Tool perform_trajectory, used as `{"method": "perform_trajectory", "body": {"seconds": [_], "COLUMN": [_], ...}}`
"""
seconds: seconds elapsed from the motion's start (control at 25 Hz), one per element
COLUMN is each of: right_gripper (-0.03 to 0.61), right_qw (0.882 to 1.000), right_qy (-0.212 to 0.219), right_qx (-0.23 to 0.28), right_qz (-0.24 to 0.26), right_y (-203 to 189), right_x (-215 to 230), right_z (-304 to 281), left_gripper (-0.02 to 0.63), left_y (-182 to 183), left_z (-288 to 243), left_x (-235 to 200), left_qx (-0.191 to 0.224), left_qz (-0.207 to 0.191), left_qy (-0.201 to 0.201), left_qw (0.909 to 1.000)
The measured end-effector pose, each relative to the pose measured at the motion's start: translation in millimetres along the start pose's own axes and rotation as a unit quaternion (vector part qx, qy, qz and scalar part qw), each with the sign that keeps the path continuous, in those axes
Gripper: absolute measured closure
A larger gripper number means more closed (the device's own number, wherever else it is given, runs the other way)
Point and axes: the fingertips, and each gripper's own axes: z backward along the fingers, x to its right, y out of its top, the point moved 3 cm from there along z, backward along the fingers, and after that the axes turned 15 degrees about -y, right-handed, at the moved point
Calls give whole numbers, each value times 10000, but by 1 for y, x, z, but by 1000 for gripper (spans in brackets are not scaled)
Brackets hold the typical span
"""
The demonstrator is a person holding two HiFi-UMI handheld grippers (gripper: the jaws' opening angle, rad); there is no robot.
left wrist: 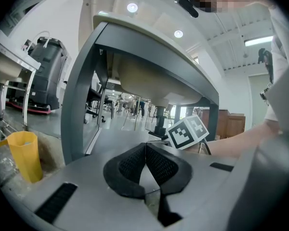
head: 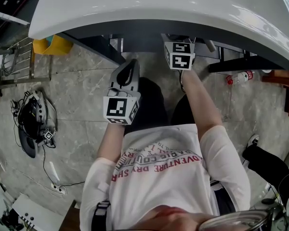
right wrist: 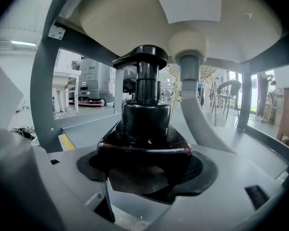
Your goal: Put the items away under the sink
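Observation:
A dark brown pump bottle [right wrist: 145, 121] with a black pump head fills the right gripper view, and my right gripper [right wrist: 147, 163] is shut on its body. It is held under the white sink [head: 149, 11], close to the basin's underside and the grey corrugated drain hose [right wrist: 202, 124]. In the head view only the right gripper's marker cube [head: 179, 55] shows; its jaws are hidden under the sink's rim. My left gripper [head: 129, 69] hangs in front of the sink, lower and to the left. In its own view the left gripper [left wrist: 145, 163] is shut with nothing in it.
The sink's dark metal frame legs [left wrist: 79, 109] stand on both sides. A yellow bin [head: 53, 44] sits on the floor at the left, and a clear bottle [head: 238, 77] lies on the floor at the right. Cables and gear [head: 32, 121] lie at far left.

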Motion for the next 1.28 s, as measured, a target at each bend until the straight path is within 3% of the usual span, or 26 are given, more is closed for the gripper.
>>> {"method": "perform_trajectory", "body": {"seconds": [0.48, 0.72, 0.8, 0.88, 1.04, 1.28], "right_gripper": [206, 212, 282, 449, 537, 554], "right_qw": [9947, 9926, 9927, 9922, 9902, 9912], "right_qy": [95, 382, 320, 148, 98, 216], "right_qx": [948, 884, 735, 714, 818, 677], "right_qz": [-386, -739, -903, -1012, -1124, -1113], "right_y": [15, 2, -7, -15, -17, 3], "right_x": [13, 20, 27, 36, 53, 78], "right_z": [44, 91, 100, 108, 126, 163], "left_gripper": [591, 591, 591, 591, 591, 591], "left_y": [7, 7, 4, -1, -7, 18], "left_z": [-8, -17, -18, -19, -25, -33], "left_x": [11, 28, 37, 45, 60, 98], "left_qx": [69, 163, 164, 154, 167, -65], "left_qz": [-32, -41, -27, -6, 138, 522], "left_qy": [-71, -105, -110, -109, -15, -30], "left_qw": [9999, 9998, 9998, 9998, 9998, 9986]}}
